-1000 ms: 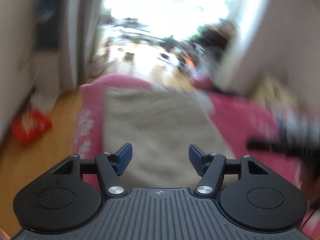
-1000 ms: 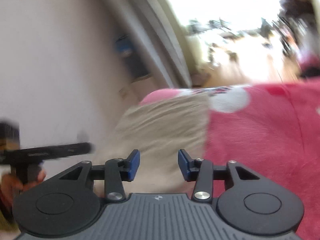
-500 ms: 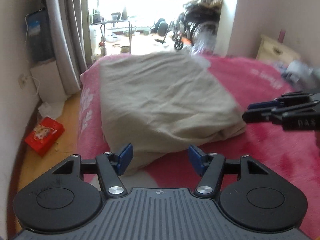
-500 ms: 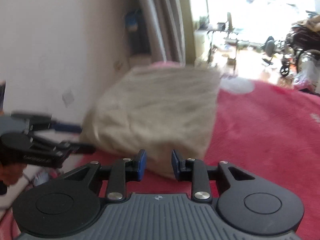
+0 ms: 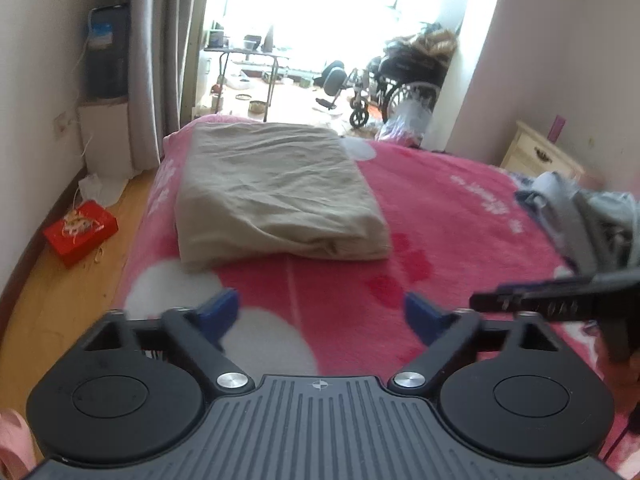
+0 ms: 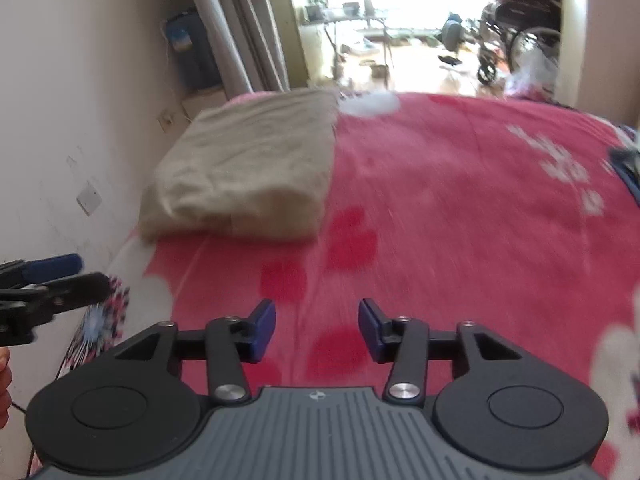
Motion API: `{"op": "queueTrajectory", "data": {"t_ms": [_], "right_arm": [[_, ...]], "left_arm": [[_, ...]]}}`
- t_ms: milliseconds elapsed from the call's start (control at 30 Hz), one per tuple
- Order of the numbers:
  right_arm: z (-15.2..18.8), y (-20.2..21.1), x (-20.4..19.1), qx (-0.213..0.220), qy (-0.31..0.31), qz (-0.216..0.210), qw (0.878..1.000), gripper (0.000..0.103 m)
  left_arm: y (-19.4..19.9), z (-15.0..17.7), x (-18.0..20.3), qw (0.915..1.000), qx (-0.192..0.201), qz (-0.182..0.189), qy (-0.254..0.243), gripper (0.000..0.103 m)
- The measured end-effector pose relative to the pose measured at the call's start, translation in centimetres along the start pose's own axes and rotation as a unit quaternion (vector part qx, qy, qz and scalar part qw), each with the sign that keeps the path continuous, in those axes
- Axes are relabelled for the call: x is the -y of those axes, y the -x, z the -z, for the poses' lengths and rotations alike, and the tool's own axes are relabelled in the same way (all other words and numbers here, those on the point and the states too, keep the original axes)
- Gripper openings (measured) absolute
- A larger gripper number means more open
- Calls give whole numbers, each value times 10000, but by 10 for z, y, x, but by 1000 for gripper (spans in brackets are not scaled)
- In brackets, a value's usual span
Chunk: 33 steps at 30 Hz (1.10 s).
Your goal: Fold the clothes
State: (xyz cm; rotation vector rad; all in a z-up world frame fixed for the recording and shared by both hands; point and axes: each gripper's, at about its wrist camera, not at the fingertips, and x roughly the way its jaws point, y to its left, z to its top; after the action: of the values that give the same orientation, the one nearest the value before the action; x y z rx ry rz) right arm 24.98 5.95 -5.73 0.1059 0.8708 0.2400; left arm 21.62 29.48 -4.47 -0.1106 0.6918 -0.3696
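Left gripper (image 5: 320, 312) was spread wide and held nothing; right gripper (image 6: 317, 324) stood partly open, likewise unloaded, both poised above the near part of the pink blanket (image 5: 440, 216). The folded beige garment (image 5: 276, 196) lay flat at the far left of the bed, well apart from both tools. A heap of grey clothes (image 5: 576, 216) sat at the right edge (partly blurred). The cloth appeared light, soft and limp, likely to sag once lifted; a pinch at two corners or along a hem seemed the soundest hold, the heap presumably supplying the next piece
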Motion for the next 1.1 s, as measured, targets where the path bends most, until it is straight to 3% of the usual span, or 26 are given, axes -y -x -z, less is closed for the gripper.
{"op": "queueTrajectory", "data": {"t_ms": [67,100,267,433,500,700,900,1100], "right_arm": [[11,18,-2,23,16,106,9999,56],[16,26,-3,34,24,159,9999,63],[34,78,-6,318,-28,221,9992,76],[43,129,-12,720,54,320,9969,90],[45,149,-12,856,95,252,9960,103],[43,191,-12,1102,225,175,9935,103],[51,204,-11,1459,-23,330,9887,103],[52,203,-16,1524,-6,514,9870,103]], "left_arm": [[18,5,11,9998,174,-68,-73,101],[27,7,17,9995,255,-141,-115,103],[75,2,40,9976,450,-480,229,103],[114,-6,69,9943,402,-902,404,103],[124,-4,82,9927,410,-1074,361,103],[148,-4,113,9870,565,-1367,628,103],[145,-9,137,9761,424,-2064,531,103],[133,-3,143,9718,287,-2312,362,103]]}}
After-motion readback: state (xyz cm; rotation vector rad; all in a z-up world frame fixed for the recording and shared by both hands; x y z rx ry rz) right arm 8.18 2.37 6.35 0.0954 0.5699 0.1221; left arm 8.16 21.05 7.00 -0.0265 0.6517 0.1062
